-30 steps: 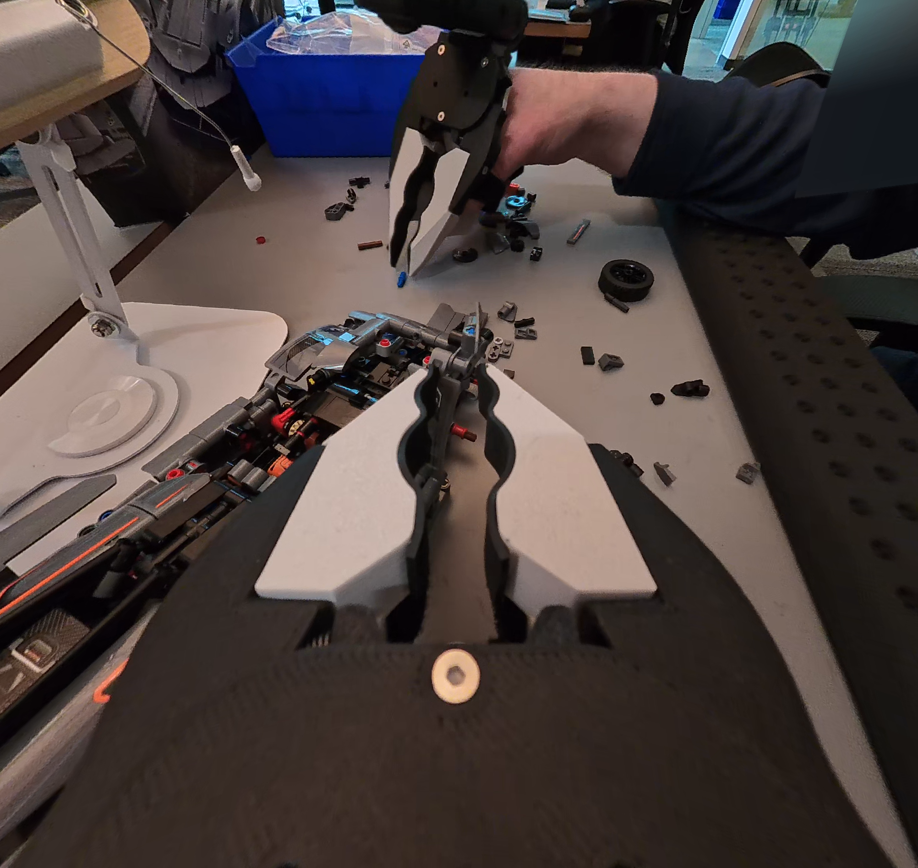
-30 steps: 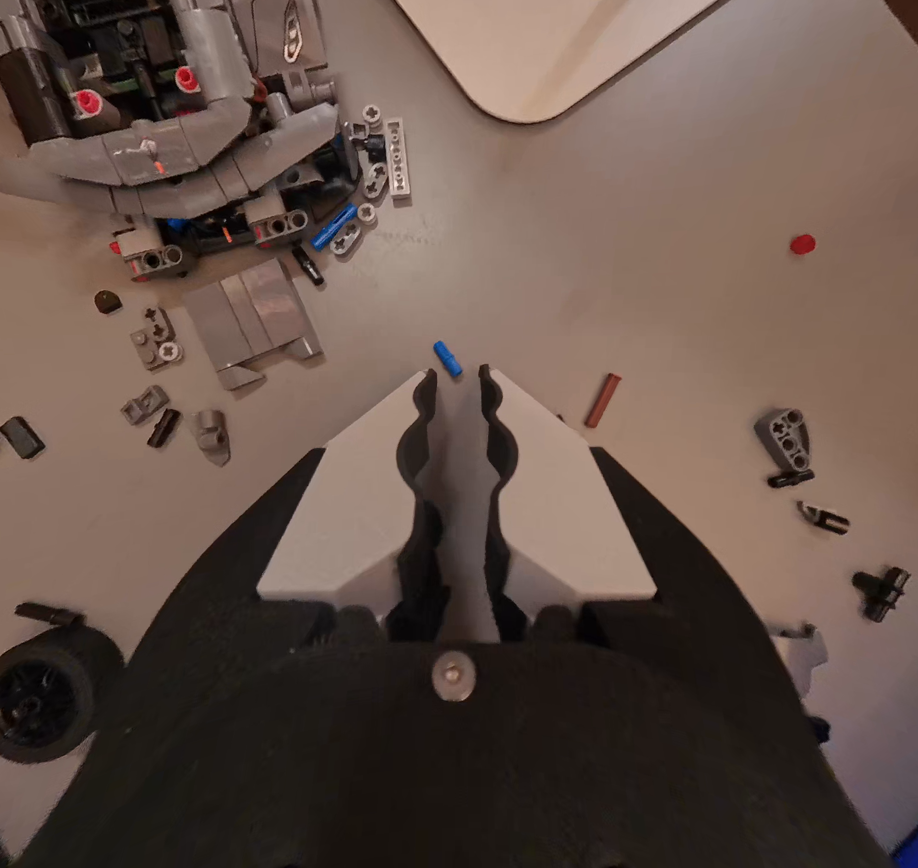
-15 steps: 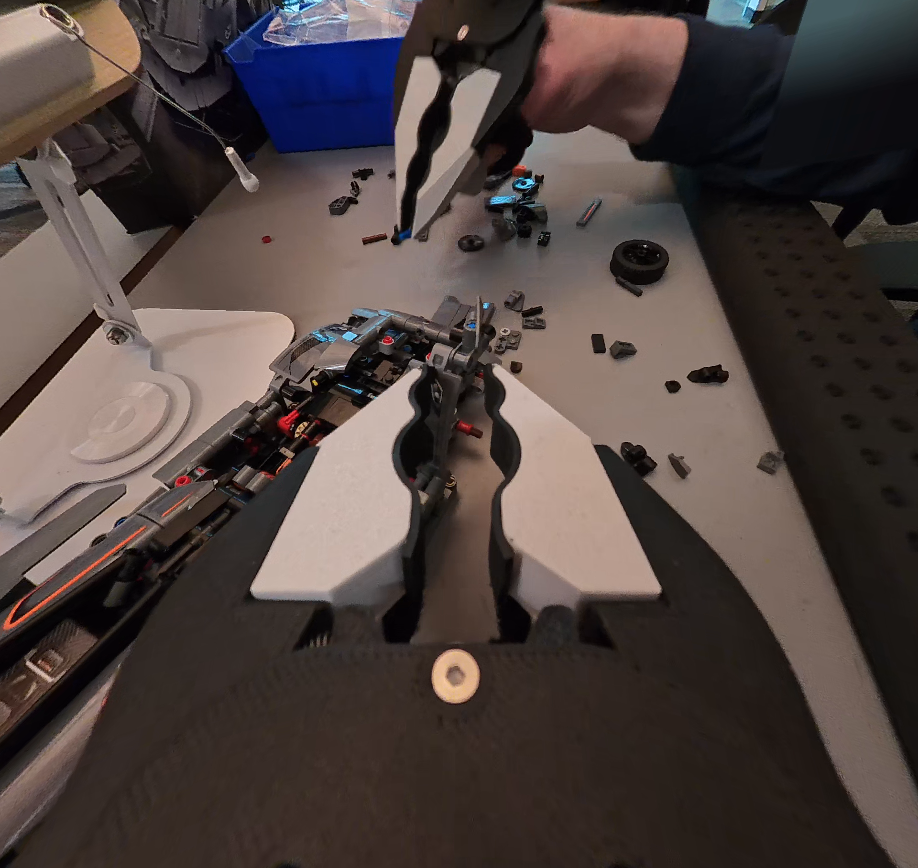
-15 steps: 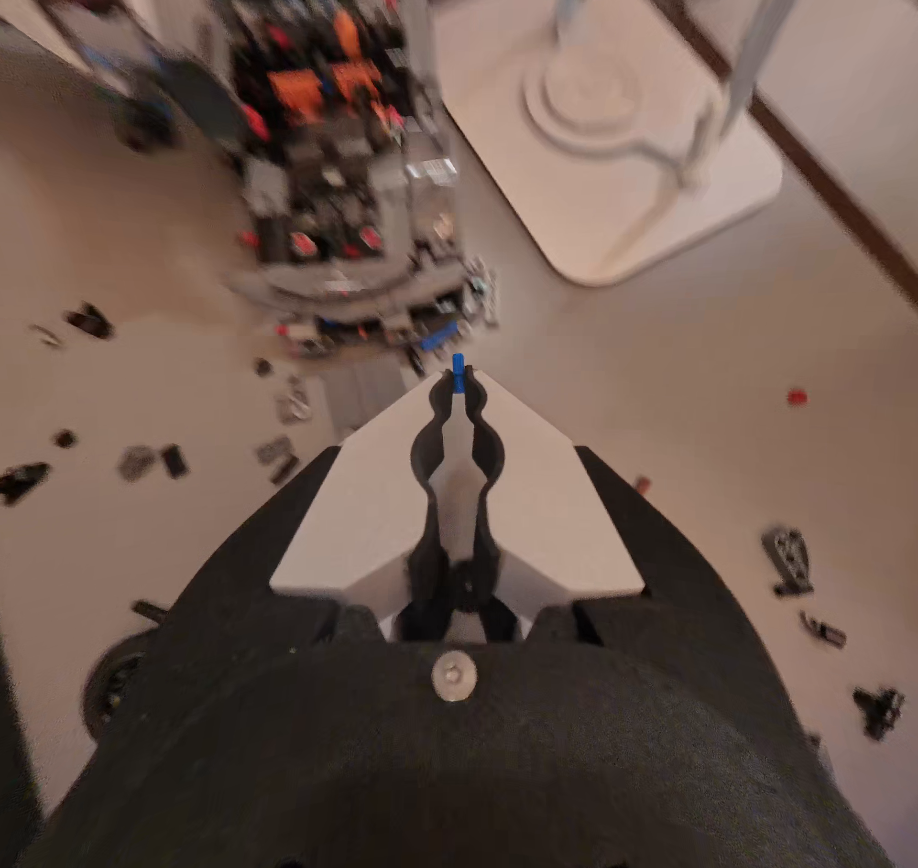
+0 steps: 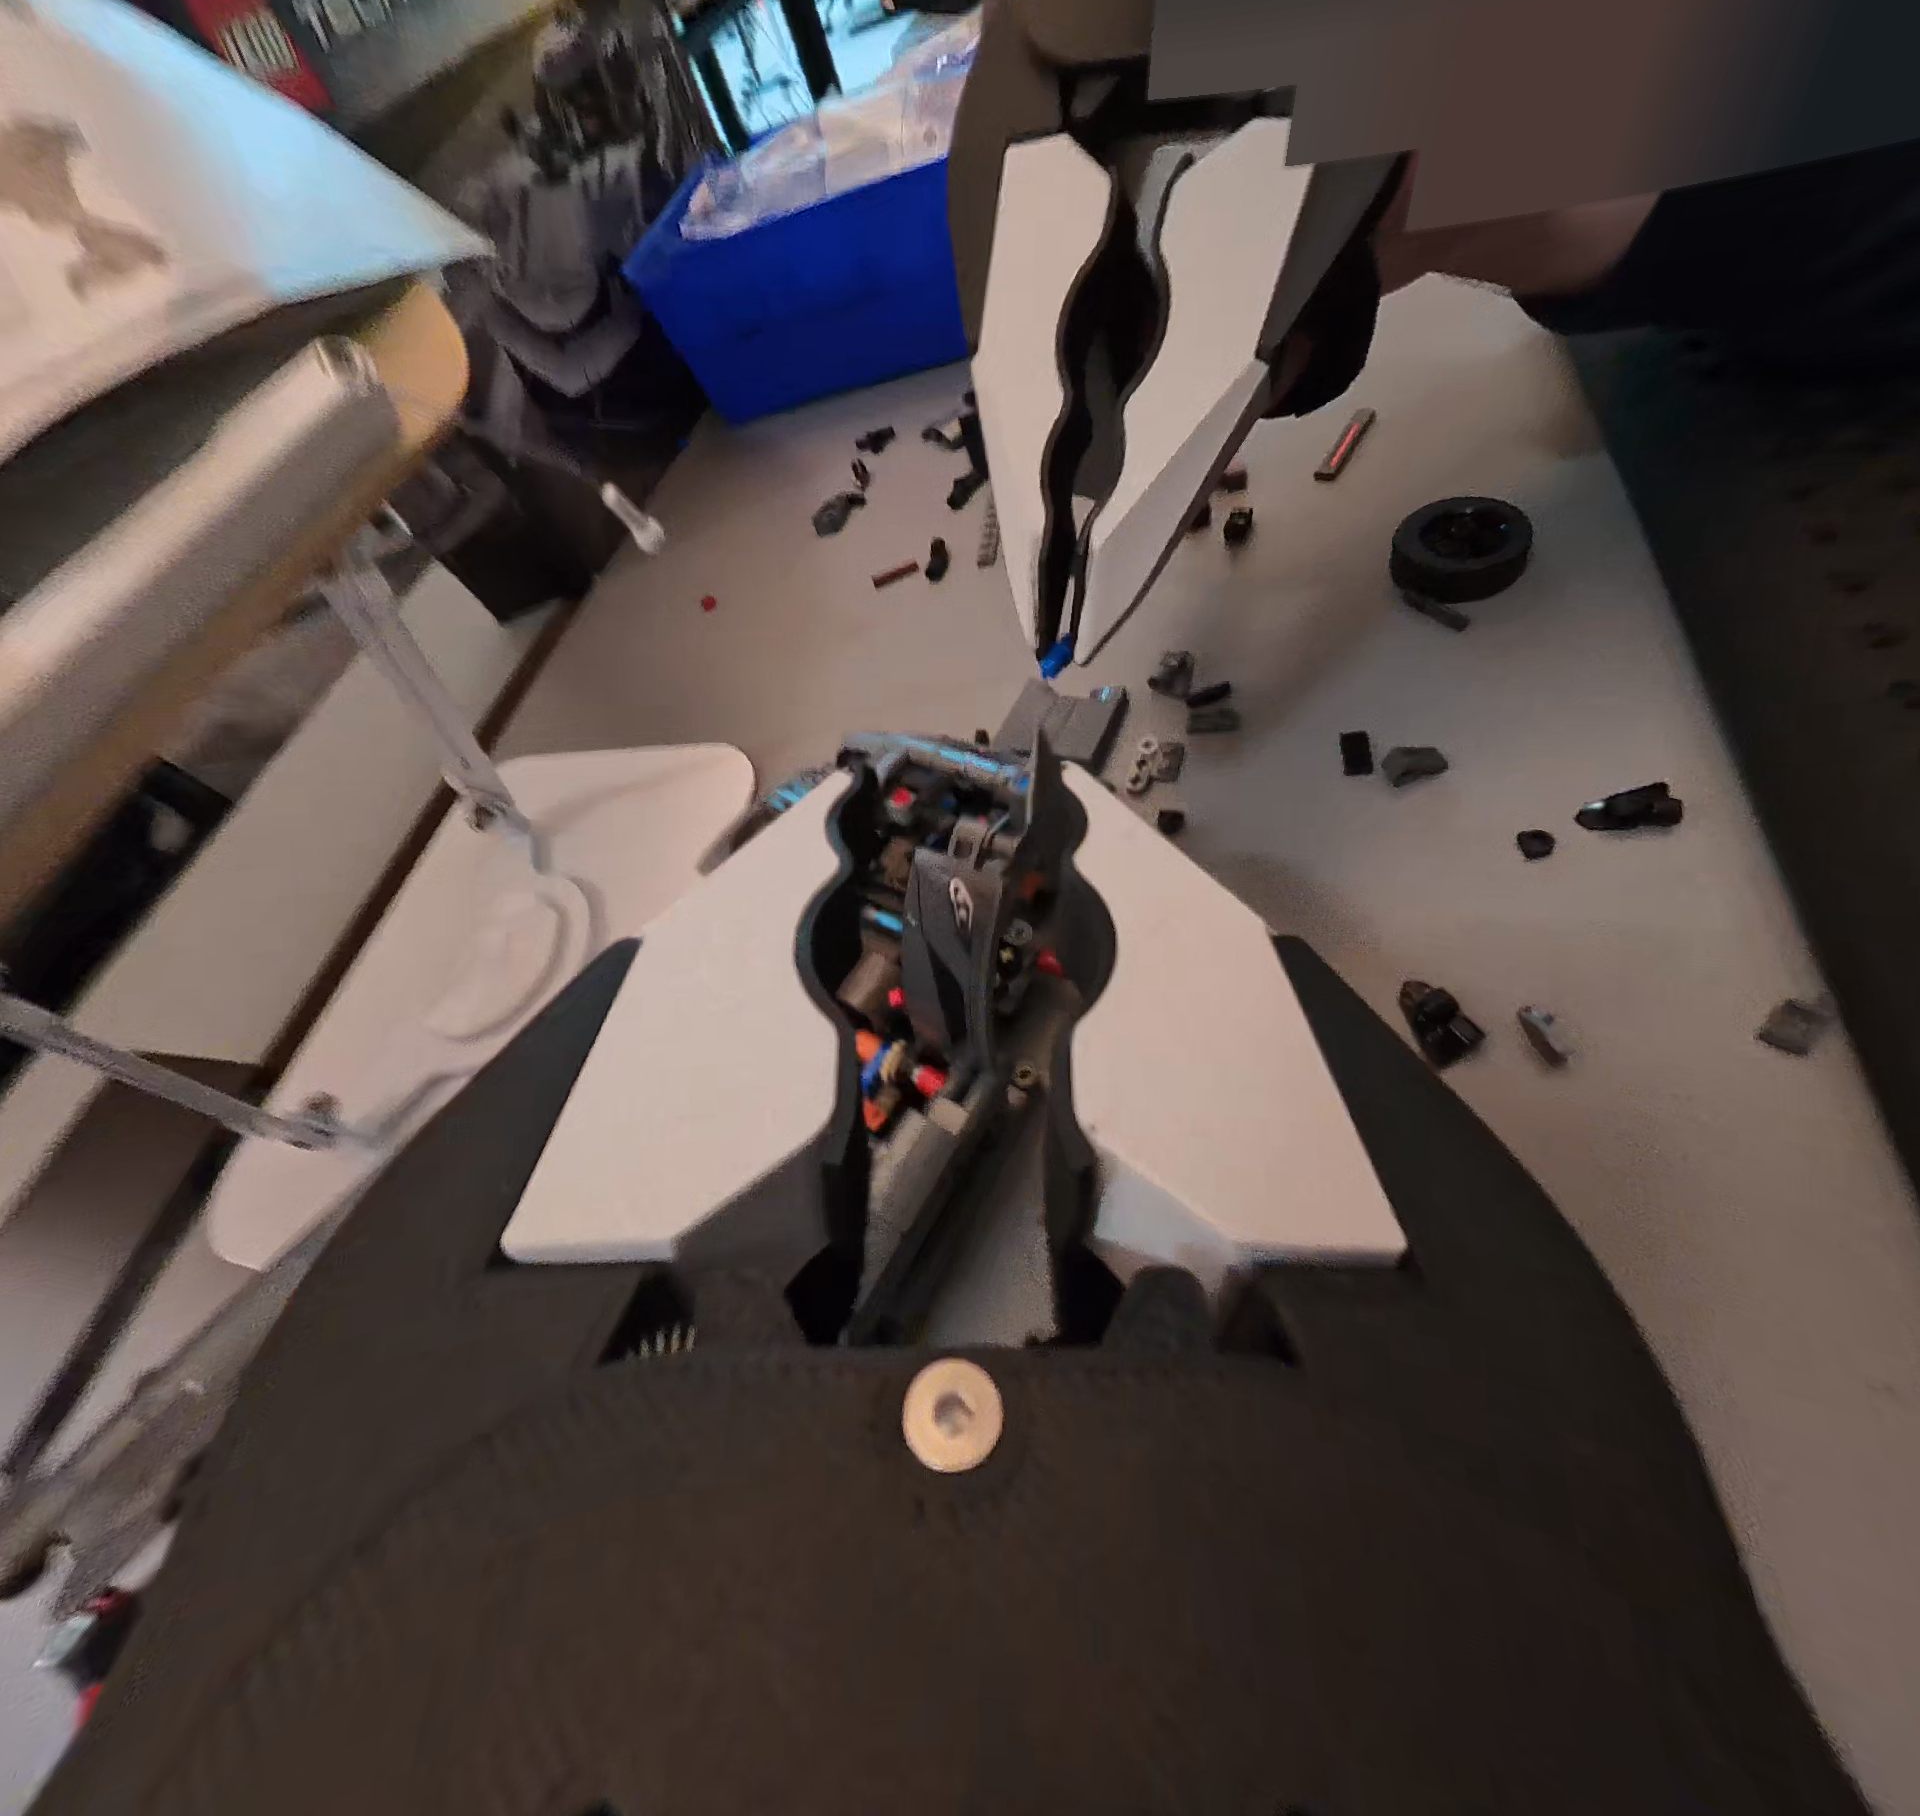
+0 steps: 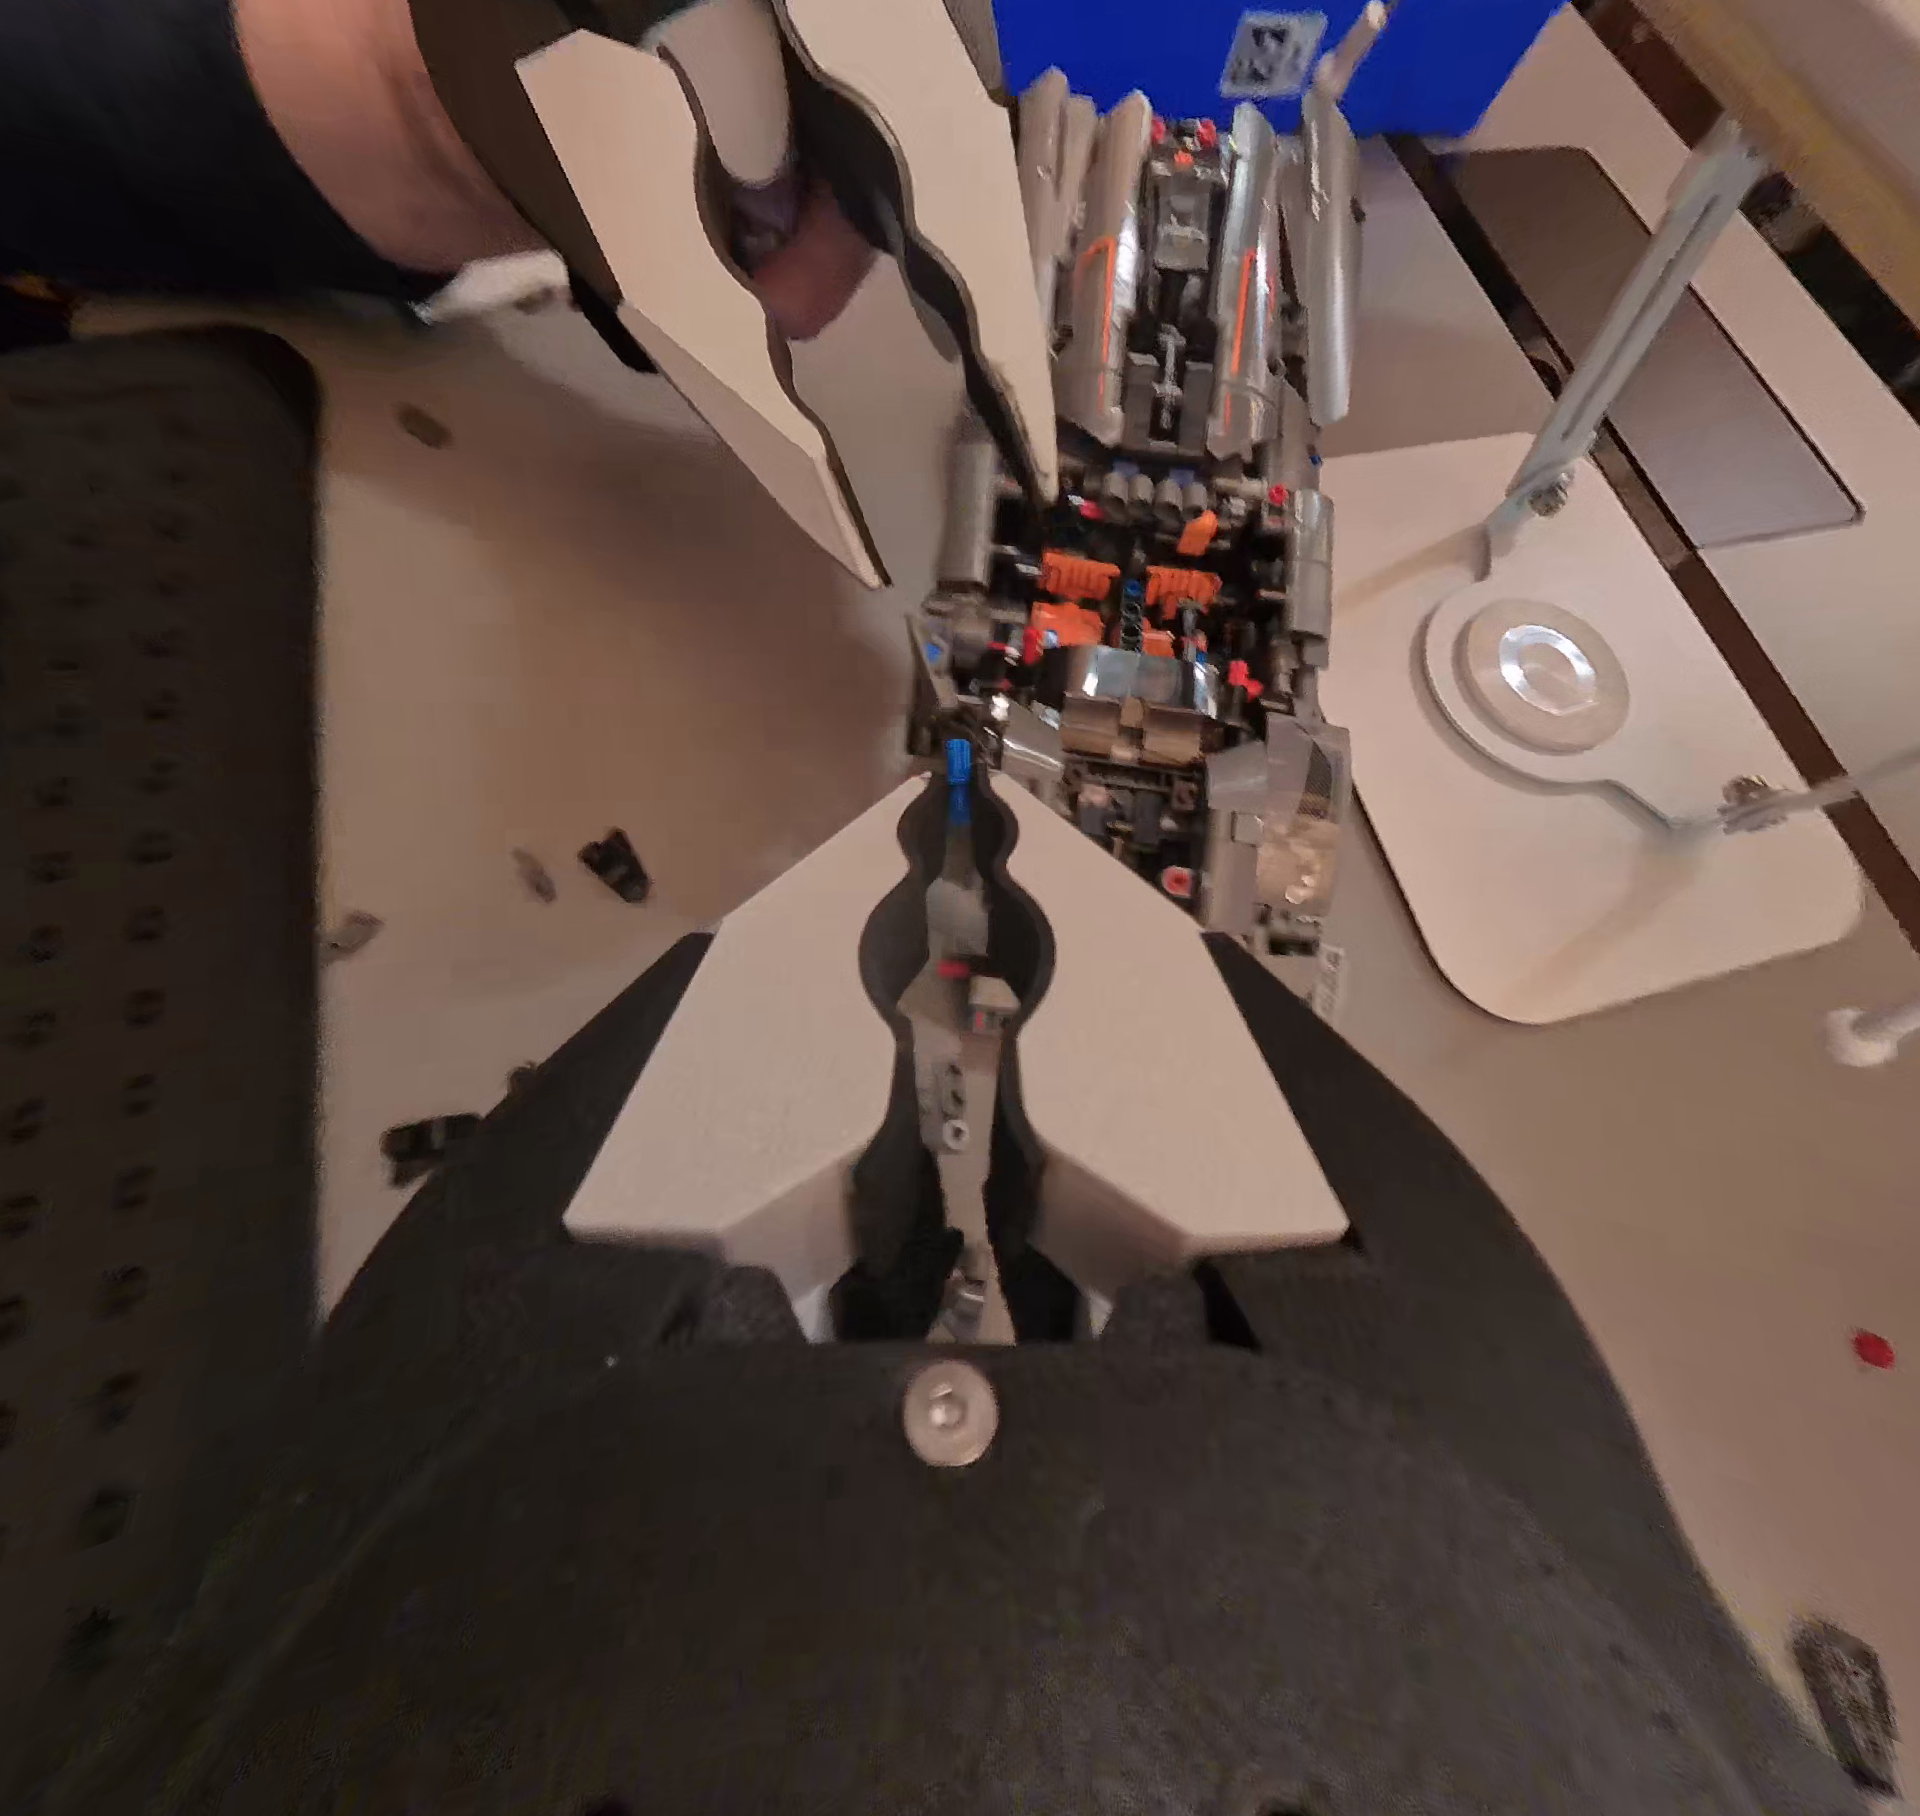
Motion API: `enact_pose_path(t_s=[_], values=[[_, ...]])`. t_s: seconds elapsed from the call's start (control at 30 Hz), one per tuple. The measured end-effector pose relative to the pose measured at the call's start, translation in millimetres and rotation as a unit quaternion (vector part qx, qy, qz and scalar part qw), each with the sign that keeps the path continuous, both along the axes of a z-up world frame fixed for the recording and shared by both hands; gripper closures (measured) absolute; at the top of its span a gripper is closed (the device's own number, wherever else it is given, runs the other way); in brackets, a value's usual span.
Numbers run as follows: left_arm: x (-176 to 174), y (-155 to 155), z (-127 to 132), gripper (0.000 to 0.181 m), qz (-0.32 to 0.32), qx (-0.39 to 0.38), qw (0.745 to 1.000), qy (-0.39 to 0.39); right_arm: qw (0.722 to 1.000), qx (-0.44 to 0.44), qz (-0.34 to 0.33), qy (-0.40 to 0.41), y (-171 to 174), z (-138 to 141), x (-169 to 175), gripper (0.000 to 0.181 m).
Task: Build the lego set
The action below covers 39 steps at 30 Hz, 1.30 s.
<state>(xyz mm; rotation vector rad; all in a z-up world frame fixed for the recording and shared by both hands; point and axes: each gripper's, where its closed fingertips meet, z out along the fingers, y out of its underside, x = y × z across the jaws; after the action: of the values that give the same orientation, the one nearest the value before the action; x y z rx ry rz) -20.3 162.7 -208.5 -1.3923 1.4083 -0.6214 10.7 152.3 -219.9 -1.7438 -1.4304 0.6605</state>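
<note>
The grey, black and orange lego car lies on the table. My right gripper is shut on a small blue pin and holds its tip at the car's near left corner. In the left wrist view the right gripper hangs point down with the blue pin just above the car's end. My left gripper is open and straddles a dark grey side panel of the car. In the right wrist view the left gripper stands over the car's left side, jaws apart.
A blue bin stands at the table's back. A white lamp base lies beside the car. A black tyre and several small loose pieces are scattered on the table. A dark perforated chair back borders it. The left gripper's tips are roughly 5 cm from the right gripper's.
My right gripper shut on the blue pin, lifted it off the table and carried it to the car. My left gripper's jaws widened and moved in over the car.
</note>
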Motion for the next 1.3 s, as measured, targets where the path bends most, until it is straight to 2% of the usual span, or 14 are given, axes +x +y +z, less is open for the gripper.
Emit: enact_pose_path(t_s=[0.1,0.17,0.27,0.33,0.6,0.8,0.93,1.3], values=[[12.8,-15.4,8.8,0.155,-0.003,0.099,0.994,0.036,0.997,-0.045,0.034,0.050,-15.1,14.5,-9.2,0.179],[21.2,-23.7,7.5,0.159,0.002,0.184,0.980,0.075,0.993,-0.075,0.052,0.073,-22.3,18.7,-12.1,0.179],[29.3,-30.9,2.2,0.169,0.009,0.264,0.957,0.121,0.985,-0.120,0.080,0.096,-32.7,21.1,-13.6,0.179],[31.2,-33.5,3.0,0.177,0.013,0.298,0.945,0.133,0.981,-0.140,0.088,0.104,-35.9,22.0,-12.9,0.179],[26.0,-24.1,17.5,0.181,0.081,0.393,0.903,0.152,0.959,-0.205,0.073,0.181,-29.6,35.6,-14.7,0.179],[22.2,-16.5,32.3,0.181,0.141,0.378,0.908,0.109,0.933,-0.222,0.055,0.278,-21.0,54.2,-18.0,0.179],[21.0,-16.0,39.6,0.181,0.157,0.369,0.912,0.089,0.919,-0.227,0.052,0.318,-19.0,62.5,-18.6,0.179],[19.7,-15.5,42.8,0.181,0.164,0.383,0.904,0.092,0.920,-0.222,0.057,0.318,-19.6,62.1,-18.6,0.178]])
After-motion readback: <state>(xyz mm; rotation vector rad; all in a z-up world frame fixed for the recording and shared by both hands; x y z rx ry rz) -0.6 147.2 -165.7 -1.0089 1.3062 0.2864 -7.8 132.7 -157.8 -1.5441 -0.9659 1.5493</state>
